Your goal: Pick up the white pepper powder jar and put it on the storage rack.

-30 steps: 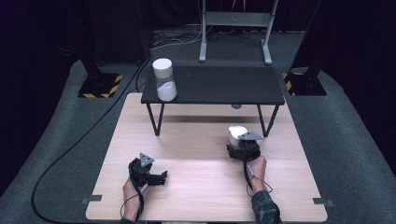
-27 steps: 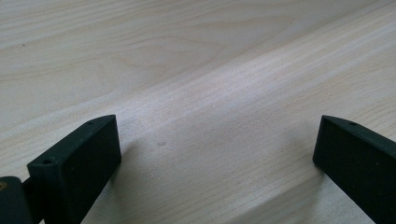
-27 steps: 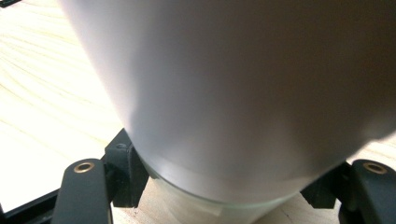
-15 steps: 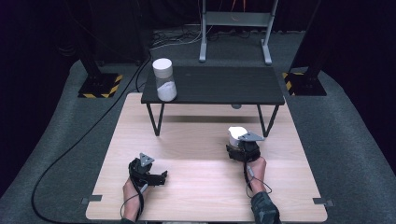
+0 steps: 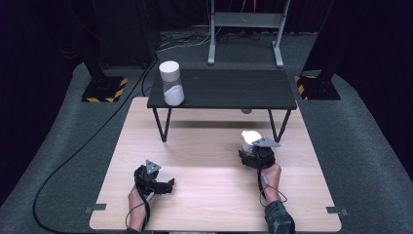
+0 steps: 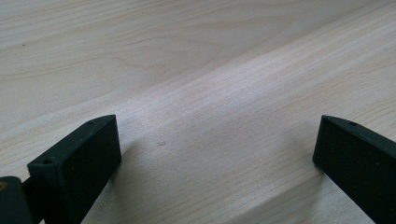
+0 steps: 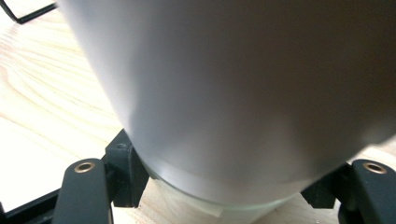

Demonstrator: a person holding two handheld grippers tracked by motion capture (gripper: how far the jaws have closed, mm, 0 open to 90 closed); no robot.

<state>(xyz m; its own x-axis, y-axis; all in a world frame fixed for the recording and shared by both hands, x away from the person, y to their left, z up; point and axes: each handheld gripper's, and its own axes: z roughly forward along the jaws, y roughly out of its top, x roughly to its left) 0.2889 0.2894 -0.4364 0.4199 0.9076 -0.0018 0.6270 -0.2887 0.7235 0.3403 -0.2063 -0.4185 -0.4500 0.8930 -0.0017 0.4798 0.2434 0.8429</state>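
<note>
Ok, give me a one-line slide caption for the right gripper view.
Right gripper fingers shut on a white-lidded jar above the light wooden table.

High view: fixed above the near edge of the wooden table point(image 5: 204, 195), facing forward and down, far enough to take in the whole tabletop, the black bench point(image 5: 229, 90) beyond and the floor around. Left gripper view: mounted on the left gripper point(image 5: 163, 186), looking along its jaws, very close to the wooden table point(image 6: 196, 70), the same near-left patch seen from above. Right gripper view: mounted on the right gripper point(image 5: 251, 146), pressed close against a white jar point(image 7: 233, 93), shared with the high view as the white jar point(image 5: 249, 138) just before the black bench.
</note>
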